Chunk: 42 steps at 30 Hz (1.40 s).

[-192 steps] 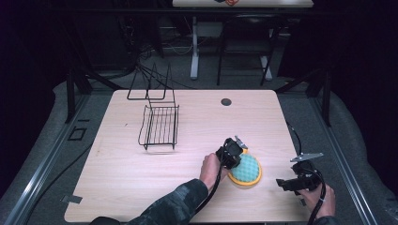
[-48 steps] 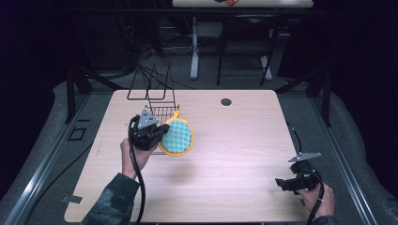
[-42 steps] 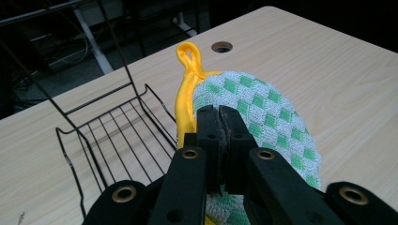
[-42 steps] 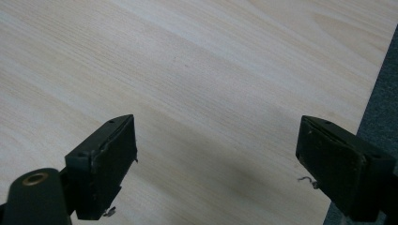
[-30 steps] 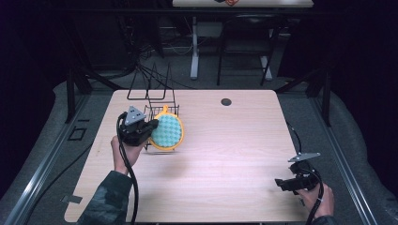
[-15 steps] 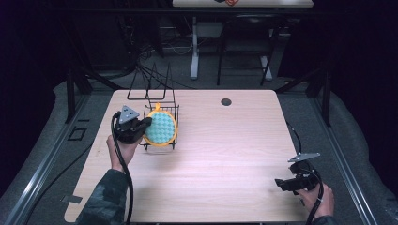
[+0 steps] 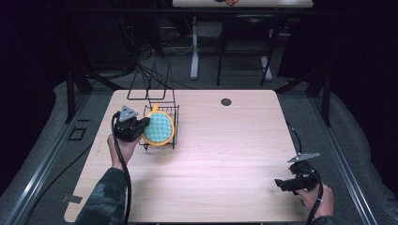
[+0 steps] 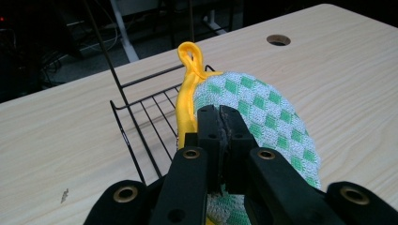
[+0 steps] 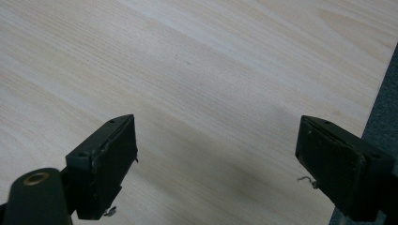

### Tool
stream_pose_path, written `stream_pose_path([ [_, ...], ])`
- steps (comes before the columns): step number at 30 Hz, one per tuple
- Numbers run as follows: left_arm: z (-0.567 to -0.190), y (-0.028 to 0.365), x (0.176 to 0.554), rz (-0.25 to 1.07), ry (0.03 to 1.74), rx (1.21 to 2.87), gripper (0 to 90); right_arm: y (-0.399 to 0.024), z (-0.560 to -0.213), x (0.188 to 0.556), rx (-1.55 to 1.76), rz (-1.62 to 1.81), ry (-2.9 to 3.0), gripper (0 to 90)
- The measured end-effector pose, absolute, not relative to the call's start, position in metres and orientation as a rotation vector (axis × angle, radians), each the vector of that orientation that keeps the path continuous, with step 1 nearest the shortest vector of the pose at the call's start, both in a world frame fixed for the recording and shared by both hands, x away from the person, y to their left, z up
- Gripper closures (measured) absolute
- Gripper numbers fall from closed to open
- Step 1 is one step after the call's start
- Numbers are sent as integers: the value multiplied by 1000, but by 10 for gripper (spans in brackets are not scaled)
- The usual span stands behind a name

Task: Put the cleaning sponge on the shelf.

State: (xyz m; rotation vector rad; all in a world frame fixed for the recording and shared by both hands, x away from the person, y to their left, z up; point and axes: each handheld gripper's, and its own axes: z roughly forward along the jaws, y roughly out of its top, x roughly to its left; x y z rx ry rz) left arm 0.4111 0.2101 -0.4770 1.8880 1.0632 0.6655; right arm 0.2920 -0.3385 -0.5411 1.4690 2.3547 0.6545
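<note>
- Left gripper (image 8: pixel 219 126) is clamped down hard on a round pot holder (image 8: pixel 263 122), green-and-white checks with a yellow edge. In the left gripper view the jaws are pinched together on the cloth near its rim, and the pot holder stands on edge rather than lying flat.
- The yellow hanging loop (image 8: pixel 191 58) sticks up at the top of the pot holder, just past the jaw tips.
- From the high view the left gripper (image 7: pixel 141 125) holds the pot holder (image 7: pixel 158 128) upright at the black wire rack (image 7: pixel 171 123), checked face towards the camera. It looks like it's in among the rack's wires, but I can't tell if it's actually touching the bottom grid.
- The wire rack (image 8: pixel 141 117) is at the back-left part of the worktop (image 7: pixel 225 154), with its taller wire frame sticking up behind it.
- Right gripper (image 7: pixel 285 183) is way over at the near-right corner of the worktop, well apart from all that. Its jaws are spread wide with nothing between them, just bare wood under it in the right gripper view (image 9: pixel 216 154).
- There's a small round cable hole (image 7: pixel 226 101) near the far edge of the worktop.
</note>
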Motion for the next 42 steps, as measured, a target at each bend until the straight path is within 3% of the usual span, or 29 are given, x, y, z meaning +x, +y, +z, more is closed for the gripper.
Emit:
stream_pose_path([
  [42, -520, 213, 470, 599, 1180, 2000, 872, -338, -542, 292, 1463, 655, 2364, 129],
])
